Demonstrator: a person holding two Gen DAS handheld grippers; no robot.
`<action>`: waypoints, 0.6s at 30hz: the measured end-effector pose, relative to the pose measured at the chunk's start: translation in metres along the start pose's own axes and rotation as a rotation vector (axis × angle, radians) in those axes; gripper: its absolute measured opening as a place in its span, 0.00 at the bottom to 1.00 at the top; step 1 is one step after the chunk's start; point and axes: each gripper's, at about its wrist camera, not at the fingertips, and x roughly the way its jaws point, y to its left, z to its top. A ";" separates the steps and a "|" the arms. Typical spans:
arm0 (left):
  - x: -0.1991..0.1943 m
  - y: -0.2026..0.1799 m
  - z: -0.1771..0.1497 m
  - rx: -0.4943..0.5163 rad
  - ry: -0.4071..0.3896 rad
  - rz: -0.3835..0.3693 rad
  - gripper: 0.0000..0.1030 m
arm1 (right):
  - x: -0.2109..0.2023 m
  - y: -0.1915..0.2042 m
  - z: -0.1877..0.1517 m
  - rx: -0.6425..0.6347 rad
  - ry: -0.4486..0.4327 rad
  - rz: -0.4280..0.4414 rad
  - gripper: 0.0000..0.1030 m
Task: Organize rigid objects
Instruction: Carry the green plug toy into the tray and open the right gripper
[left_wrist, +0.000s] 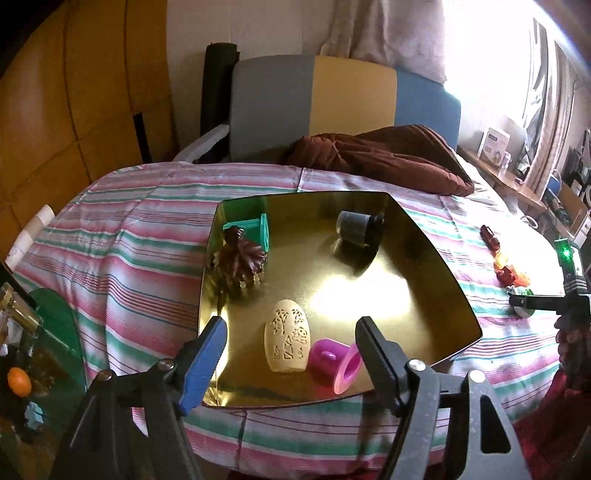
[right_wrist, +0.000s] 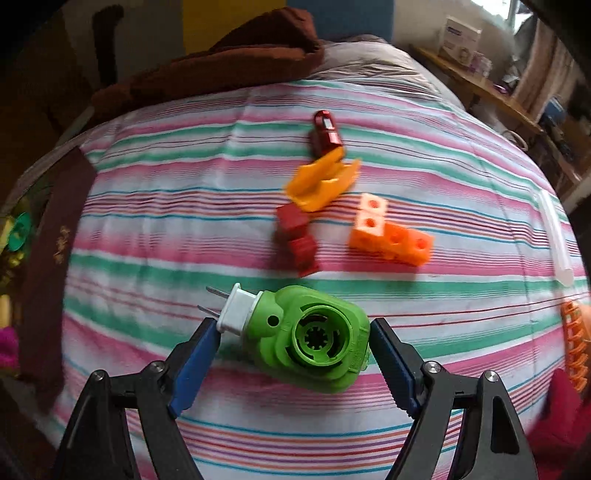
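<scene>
A gold tray (left_wrist: 436, 295) lies on the striped bedspread. It holds a cream carved egg (left_wrist: 287, 341), a pink cup (left_wrist: 334, 363) on its side, a brown leaf-shaped piece (left_wrist: 242, 260), a teal piece (left_wrist: 255, 227) and a dark cylinder (left_wrist: 356, 225). My left gripper (left_wrist: 291, 328) is open and empty above the tray's near edge. My right gripper (right_wrist: 291, 328) is open, its fingers either side of a green plug adapter (right_wrist: 314, 339) on the bedspread. Beyond it lie an orange block (right_wrist: 391, 232), a yellow piece (right_wrist: 321, 181), a dark red block (right_wrist: 297, 238) and a red clip (right_wrist: 327, 129).
A brown blanket (left_wrist: 388, 155) lies at the head of the bed, before a grey, yellow and blue headboard (left_wrist: 332, 96). A glass side table (left_wrist: 44, 332) with clutter stands left. A wooden shelf (left_wrist: 517, 181) with boxes runs at the right. A white tube (right_wrist: 554, 236) lies at the bedspread's right.
</scene>
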 end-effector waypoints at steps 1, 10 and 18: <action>0.000 0.000 0.000 -0.004 -0.001 -0.003 0.71 | -0.002 0.004 -0.002 -0.006 -0.002 0.013 0.80; -0.001 0.005 -0.002 -0.018 0.005 -0.007 0.71 | -0.041 0.051 0.005 -0.061 -0.097 0.112 0.80; 0.003 0.012 -0.007 -0.029 0.019 -0.004 0.71 | -0.081 0.135 0.015 -0.201 -0.187 0.258 0.80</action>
